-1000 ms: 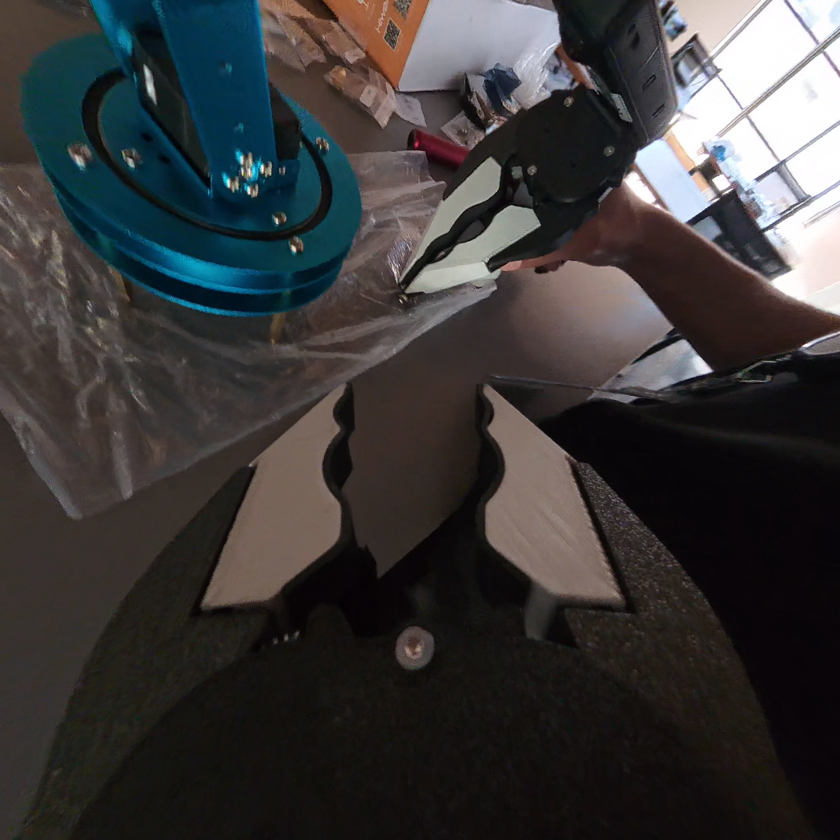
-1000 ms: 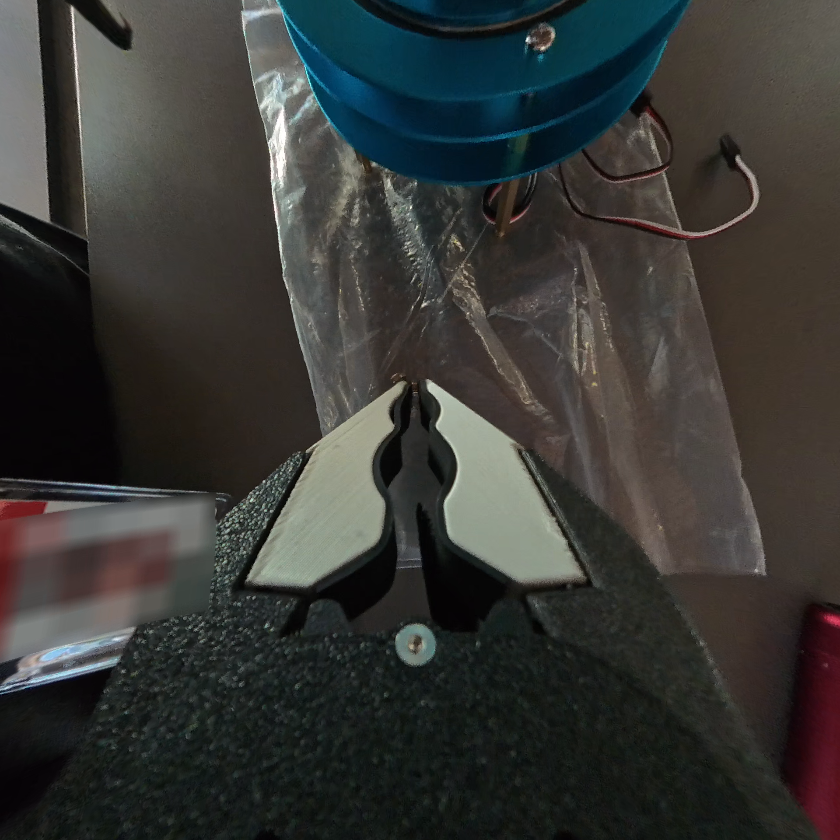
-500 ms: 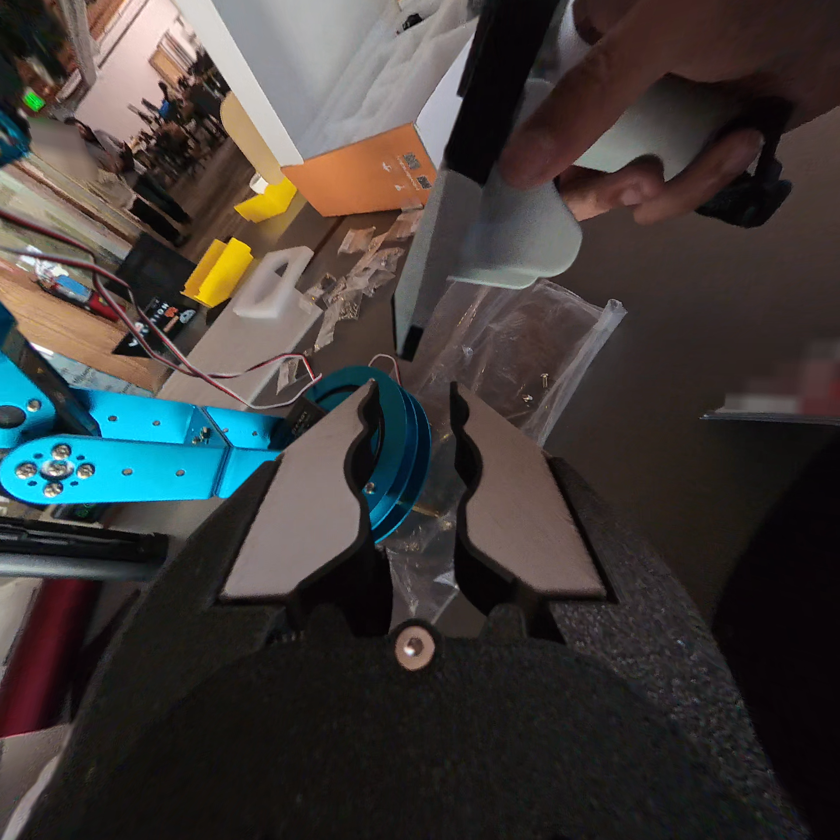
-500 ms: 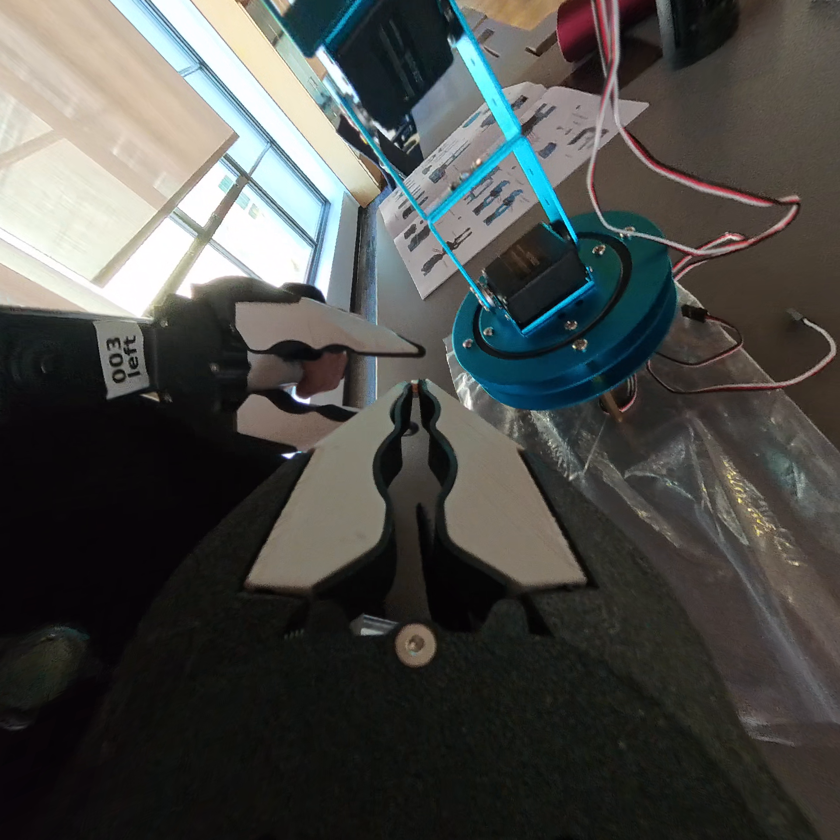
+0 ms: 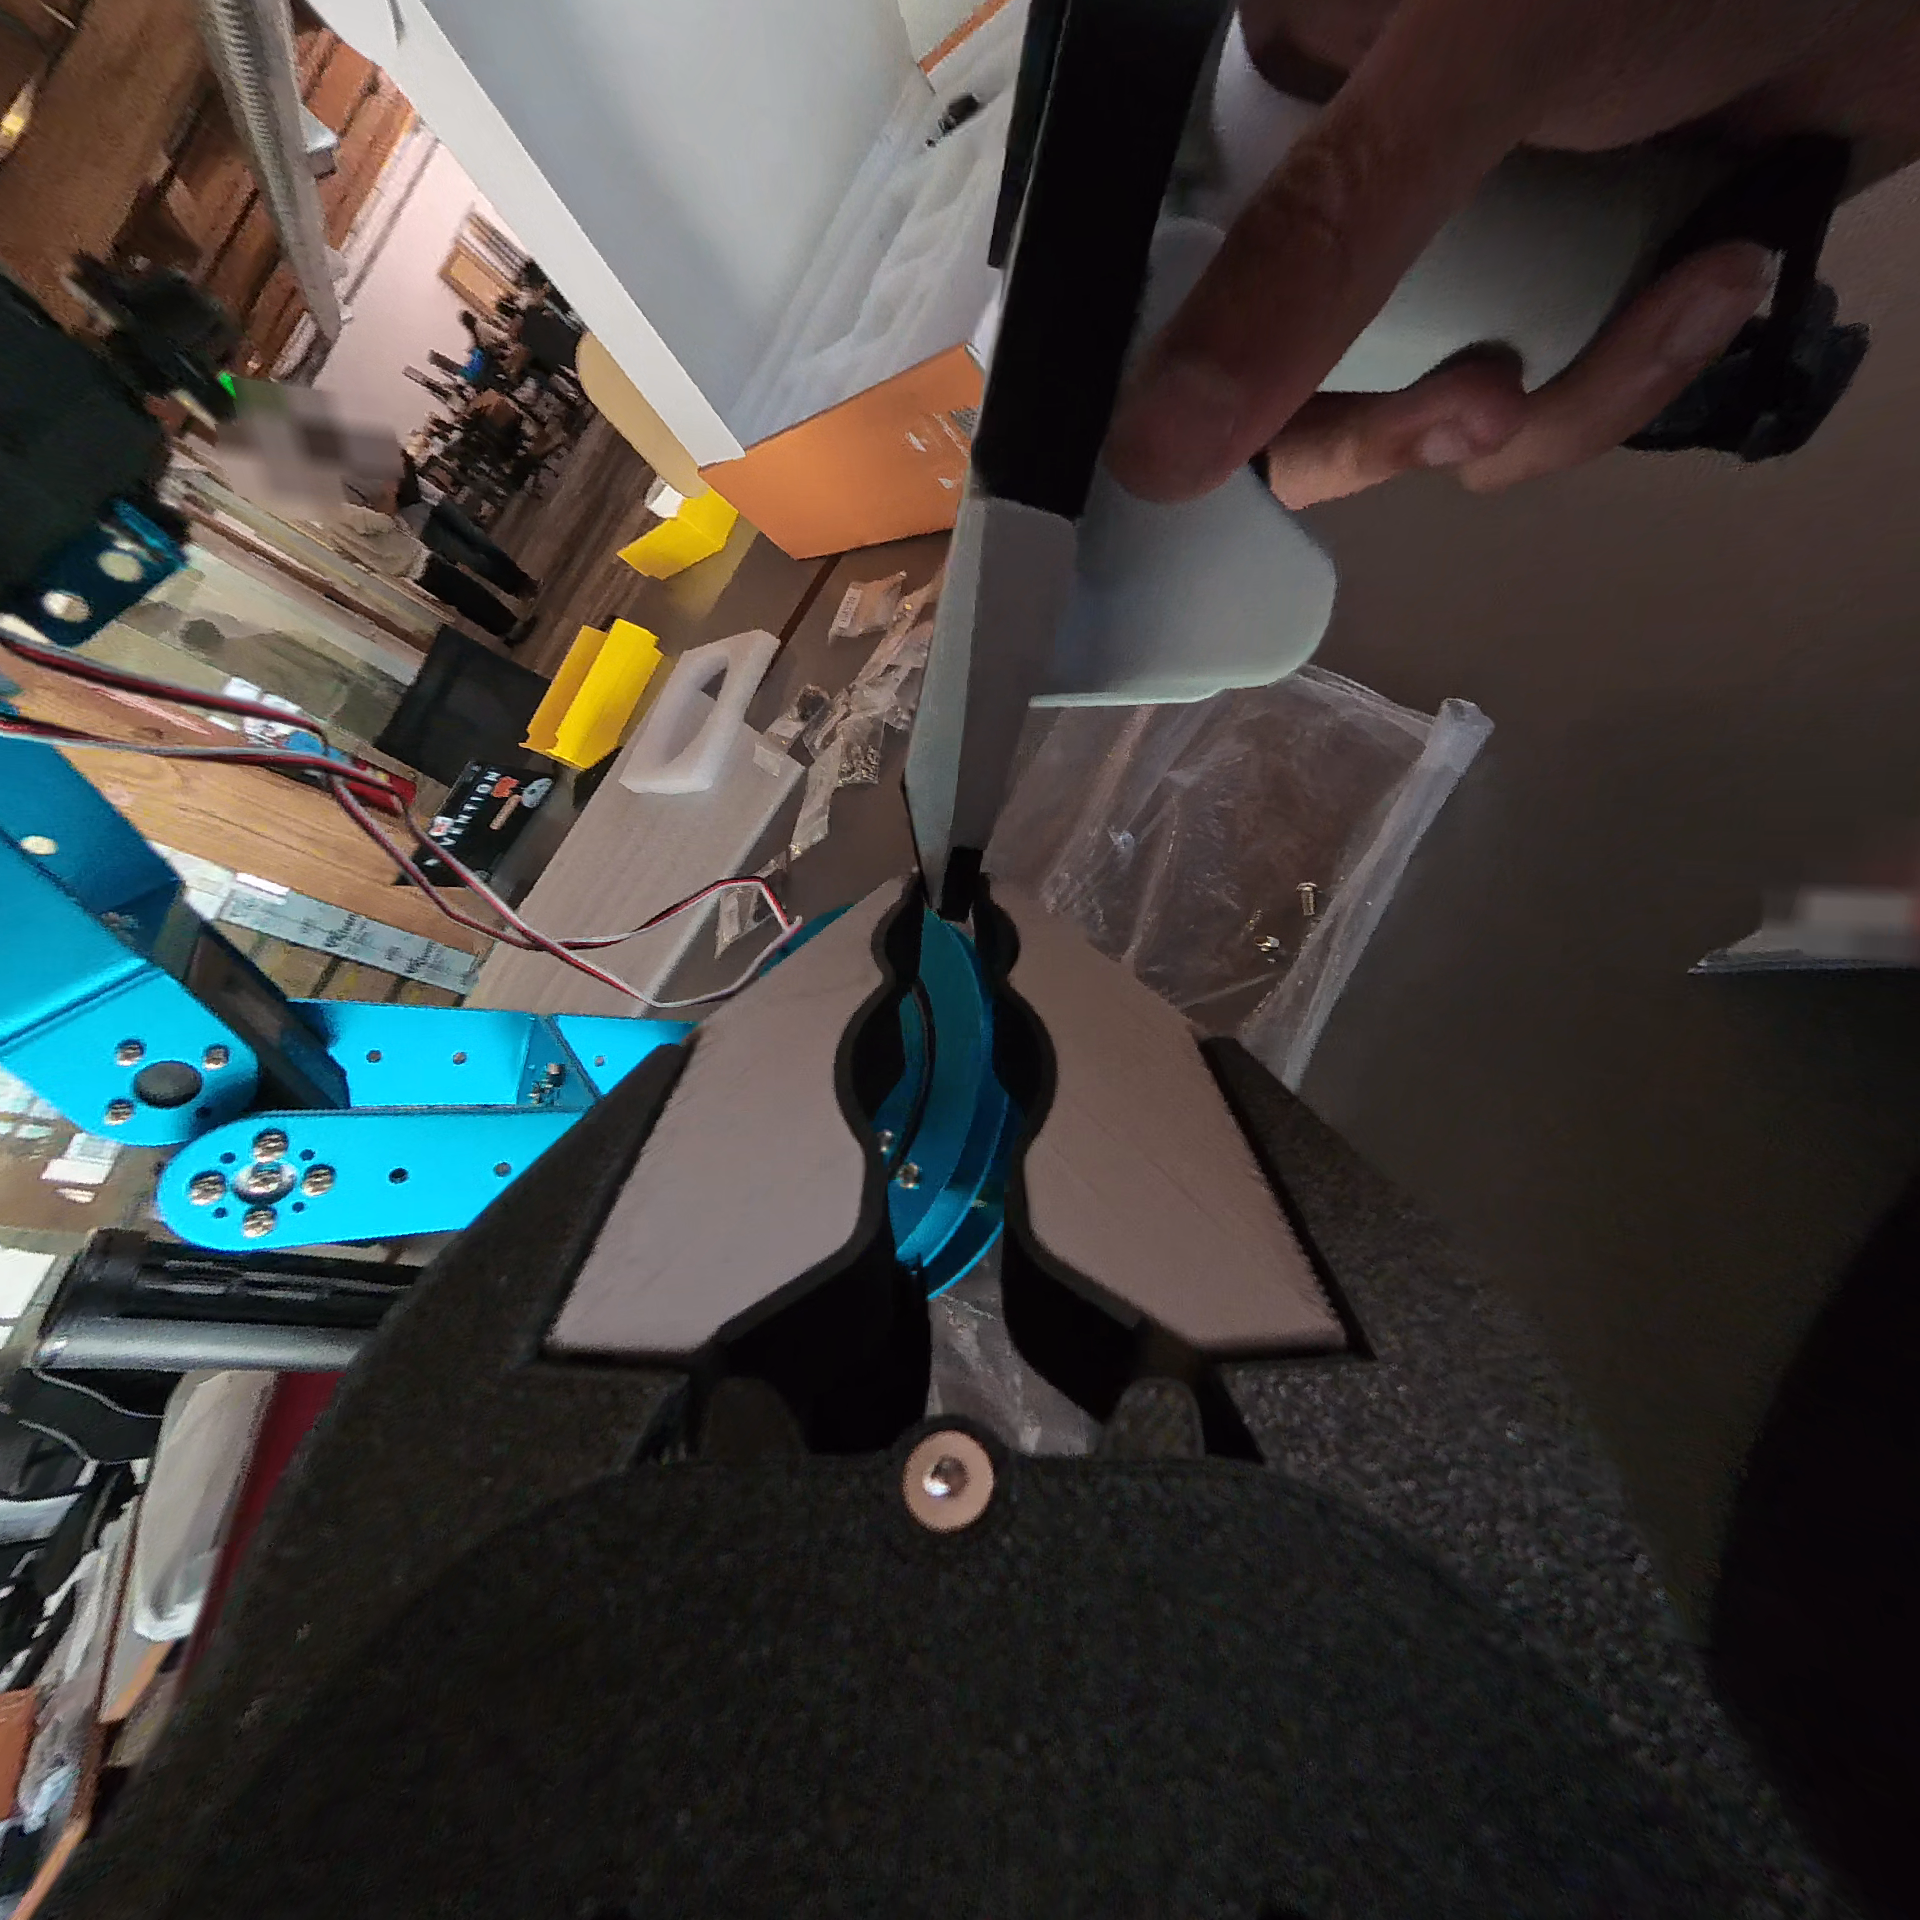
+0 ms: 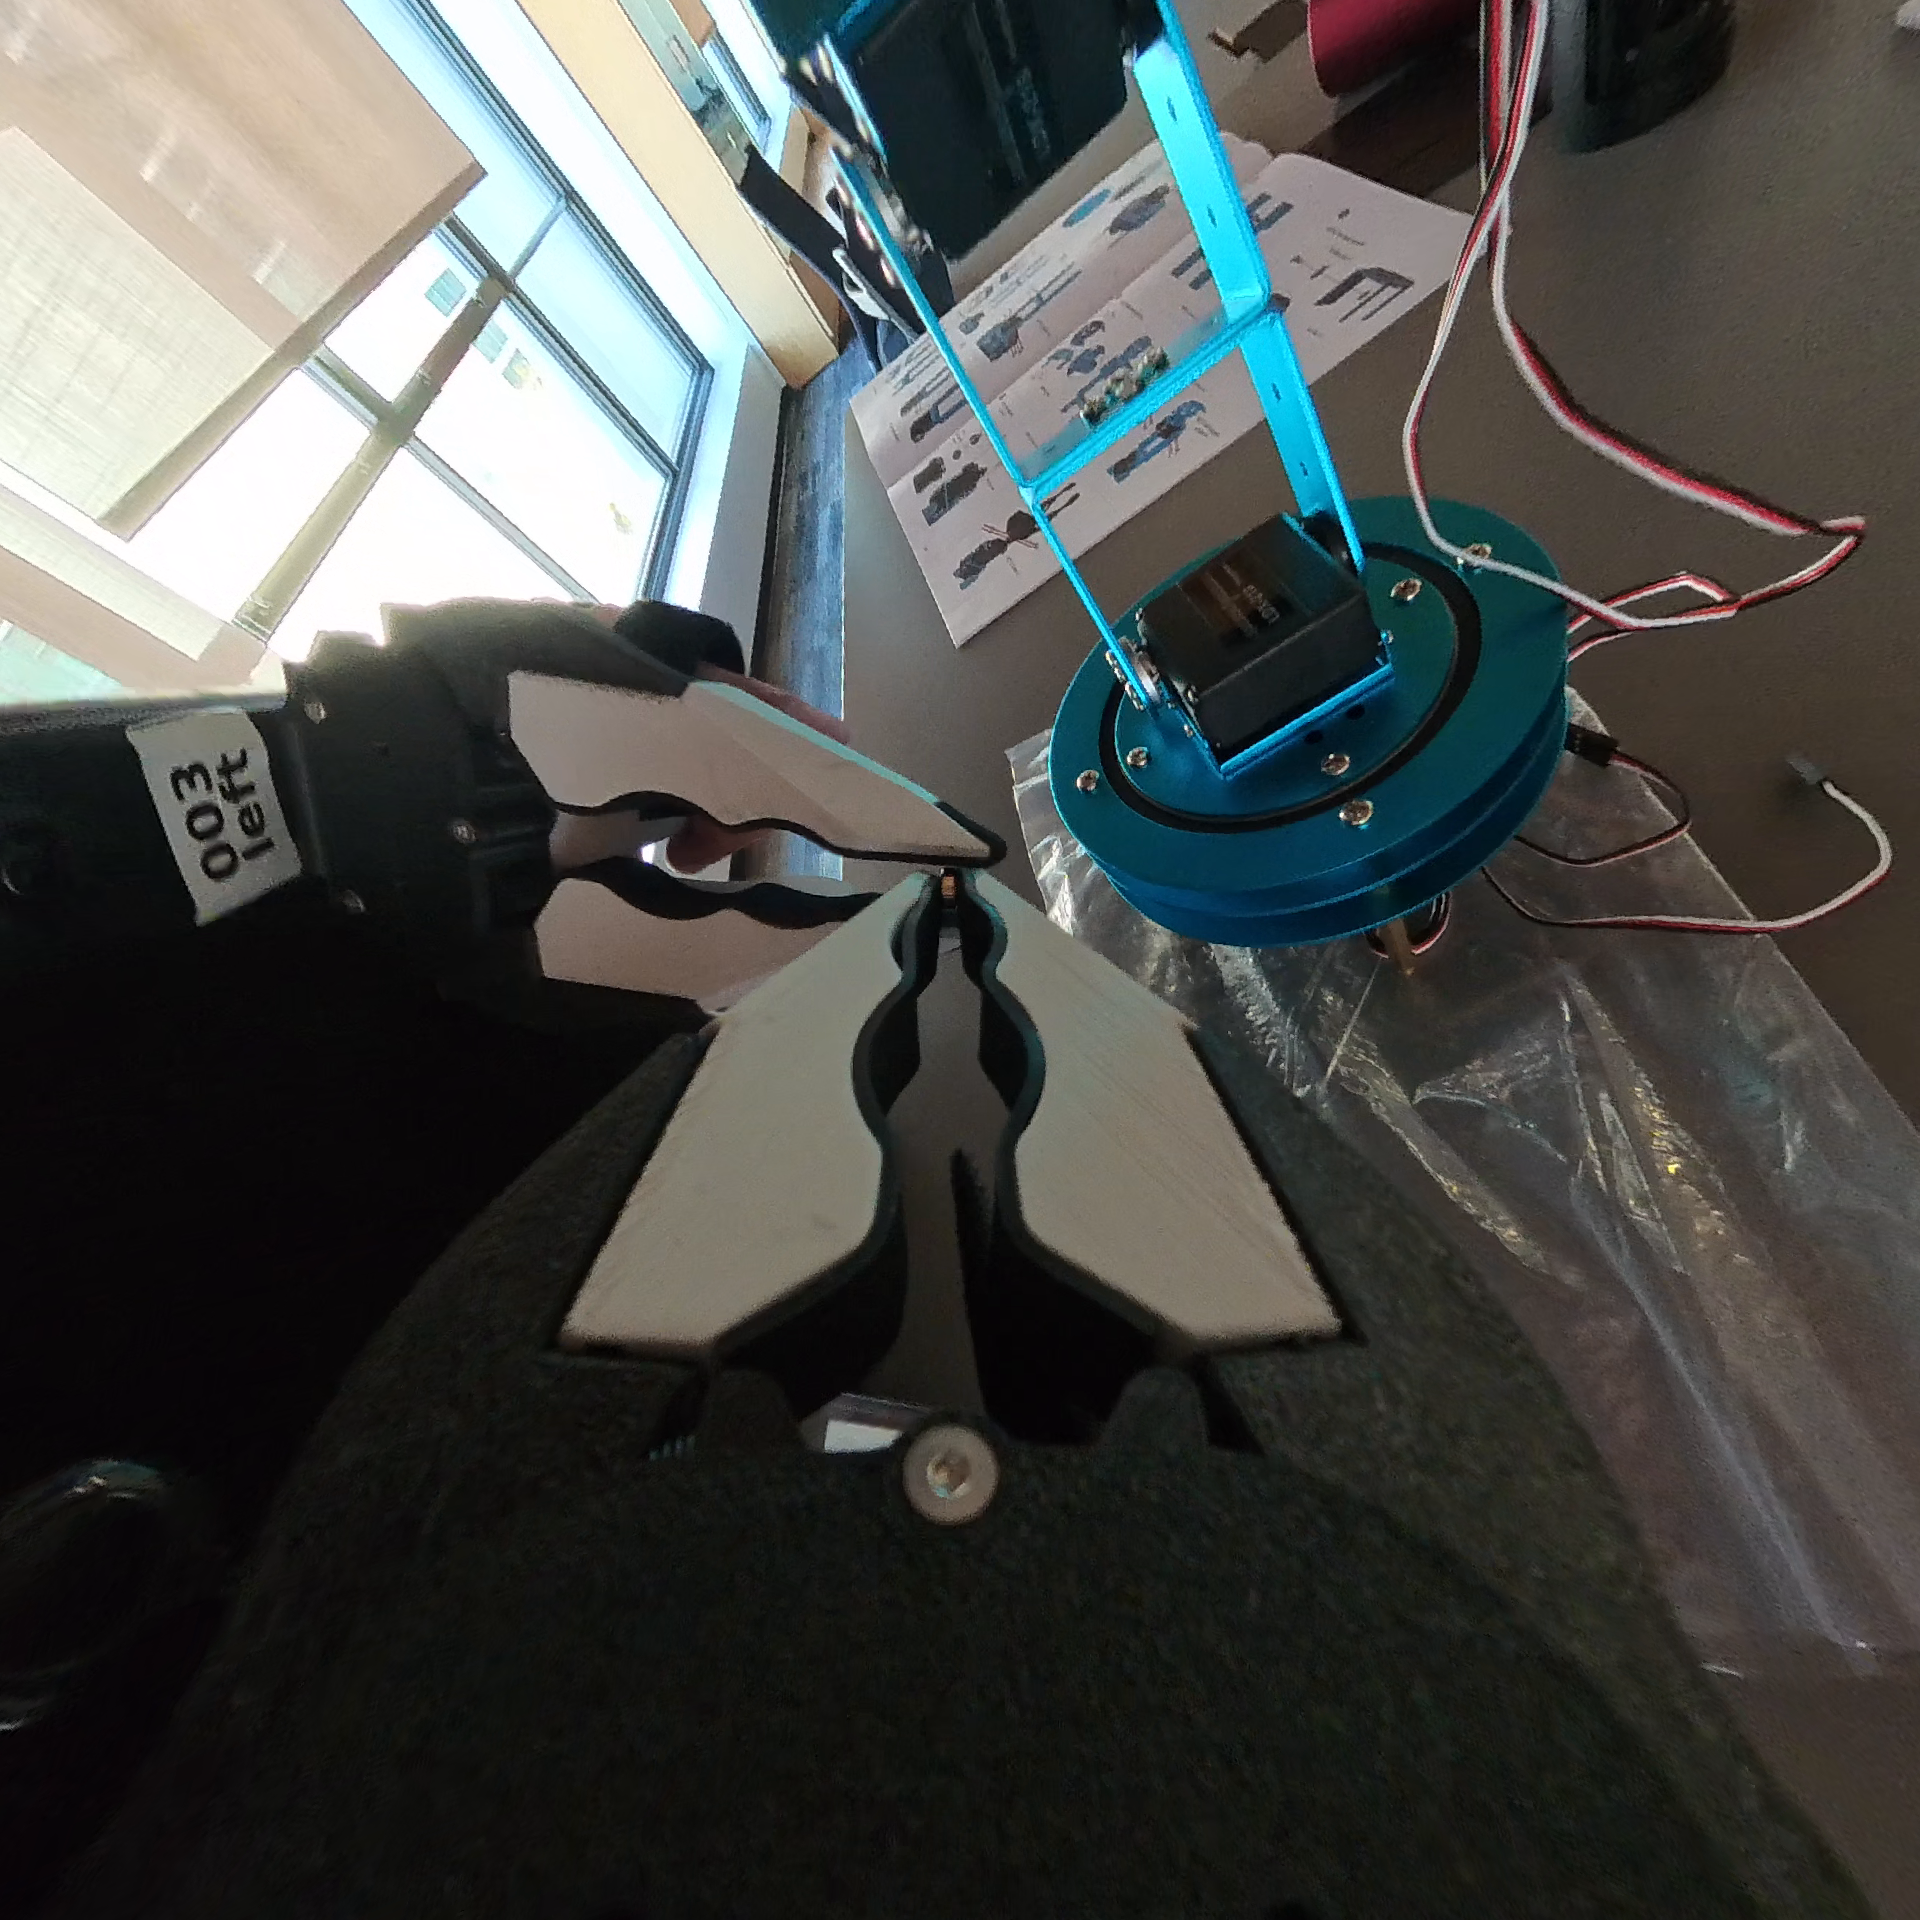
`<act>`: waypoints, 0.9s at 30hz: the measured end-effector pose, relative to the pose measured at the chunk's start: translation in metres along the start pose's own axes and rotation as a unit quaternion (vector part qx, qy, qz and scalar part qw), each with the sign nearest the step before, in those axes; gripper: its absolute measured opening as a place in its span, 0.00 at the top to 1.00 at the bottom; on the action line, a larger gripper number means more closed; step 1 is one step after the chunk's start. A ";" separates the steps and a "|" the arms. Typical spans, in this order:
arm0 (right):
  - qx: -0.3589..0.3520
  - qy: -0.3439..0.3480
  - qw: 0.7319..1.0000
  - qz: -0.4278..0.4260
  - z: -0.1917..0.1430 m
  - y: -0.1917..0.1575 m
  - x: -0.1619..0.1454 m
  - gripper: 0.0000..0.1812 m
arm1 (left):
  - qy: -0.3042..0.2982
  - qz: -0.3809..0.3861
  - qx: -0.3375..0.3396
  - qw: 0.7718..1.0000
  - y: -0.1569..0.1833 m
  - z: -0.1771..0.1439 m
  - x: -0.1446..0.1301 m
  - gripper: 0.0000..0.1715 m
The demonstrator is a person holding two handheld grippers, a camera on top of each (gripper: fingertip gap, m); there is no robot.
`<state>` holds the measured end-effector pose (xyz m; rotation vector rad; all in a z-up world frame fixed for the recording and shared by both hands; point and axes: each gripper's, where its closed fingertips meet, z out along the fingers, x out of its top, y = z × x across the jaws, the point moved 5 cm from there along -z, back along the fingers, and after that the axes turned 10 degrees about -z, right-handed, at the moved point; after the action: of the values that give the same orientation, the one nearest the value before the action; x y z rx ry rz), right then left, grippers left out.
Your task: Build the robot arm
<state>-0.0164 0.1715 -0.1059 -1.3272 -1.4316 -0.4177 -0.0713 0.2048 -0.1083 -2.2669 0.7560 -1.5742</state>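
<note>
Grey-brown table (image 6: 1714, 343) w/ a blue metal robot-arm kit (image 6: 1299, 831) standing on its round base. Its long axis runs up from the base along a blue bracket (image 6: 1226, 312), which in the right wrist view leans toward the top left; a black servo sits at the foot of the bracket. The base rests on one end of a clear plastic bag (image 6: 1507, 1143), which lies flat w/ a few small screws (image 5: 1304, 891) inside.

Behind the kit lies an open instruction sheet (image 6: 935, 499) w/ printed diagrams (text too small to read). Farther off: orange box (image 5: 862, 488), yellow pieces (image 5: 592, 696), white foam block (image 5: 707, 707).

Right gripper (image 6: 948, 894), held by a hand (image 5: 1455, 312), is up off the table beside the base, its fingers pinched together on a small part (image 6: 948, 883) at the very tips. The part is too tiny to tell its axis or which way it points.

Left gripper (image 5: 951, 914) meets it tip to tip: jaws a narrow gap apart, w/ the right gripper's tip between them. Contact unclear. It carries a white label (image 6: 218, 800) w/ black writing.

Red/black/white wires (image 5: 623, 940) trail from the base over the table.
</note>
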 end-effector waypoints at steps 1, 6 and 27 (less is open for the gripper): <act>0.000 0.007 1.000 0.006 -0.001 0.000 0.002 0.99 | 0.004 0.002 0.010 1.000 -0.001 -0.001 0.002 0.96; -0.019 0.023 0.999 0.017 -0.003 -0.002 0.013 0.99 | 0.020 0.025 0.059 0.998 -0.007 -0.003 0.008 0.96; -0.050 0.002 0.998 -0.043 -0.008 -0.008 0.013 0.99 | 0.031 0.008 0.049 0.998 -0.003 -0.008 0.013 0.94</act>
<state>-0.0168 0.1686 -0.0890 -1.3467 -1.4837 -0.5543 -0.0742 0.2005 -0.0939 -2.1464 0.6939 -1.6437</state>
